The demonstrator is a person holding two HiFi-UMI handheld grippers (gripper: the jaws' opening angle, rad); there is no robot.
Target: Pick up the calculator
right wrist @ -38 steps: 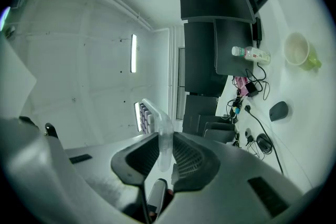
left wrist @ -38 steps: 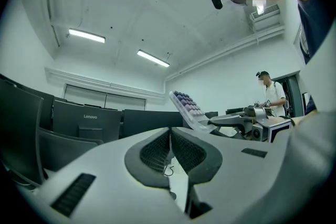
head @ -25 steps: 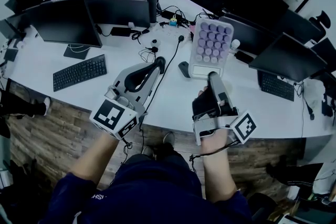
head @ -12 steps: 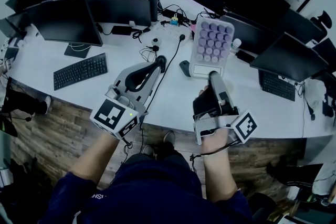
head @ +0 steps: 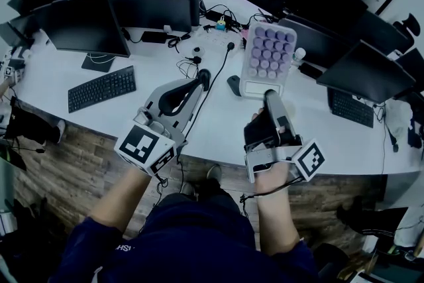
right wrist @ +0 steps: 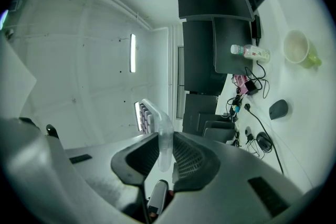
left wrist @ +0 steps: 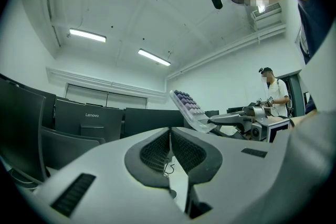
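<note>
The calculator (head: 267, 59) is white with rows of round purple keys. It hangs tilted above the white desk (head: 218, 122), and my right gripper (head: 270, 95) is shut on its near edge. In the right gripper view the calculator's clear edge (right wrist: 161, 139) stands clamped between the two dark pads (right wrist: 186, 153). My left gripper (head: 202, 79) hovers to the left of it, over the desk, shut with nothing between its jaws. From the left gripper view (left wrist: 169, 136) the calculator (left wrist: 189, 107) shows ahead and to the right, held by the right gripper (left wrist: 247, 120).
Dark monitors (head: 83, 23) ring the desk's far side. A black keyboard (head: 101, 89) lies at the left, another (head: 349, 108) at the right. A mouse (head: 233, 85) and loose cables (head: 192, 63) lie under the calculator. A cup (right wrist: 296, 49) and a bottle (right wrist: 251, 51) stand further off. A person (left wrist: 273, 94) stands beyond.
</note>
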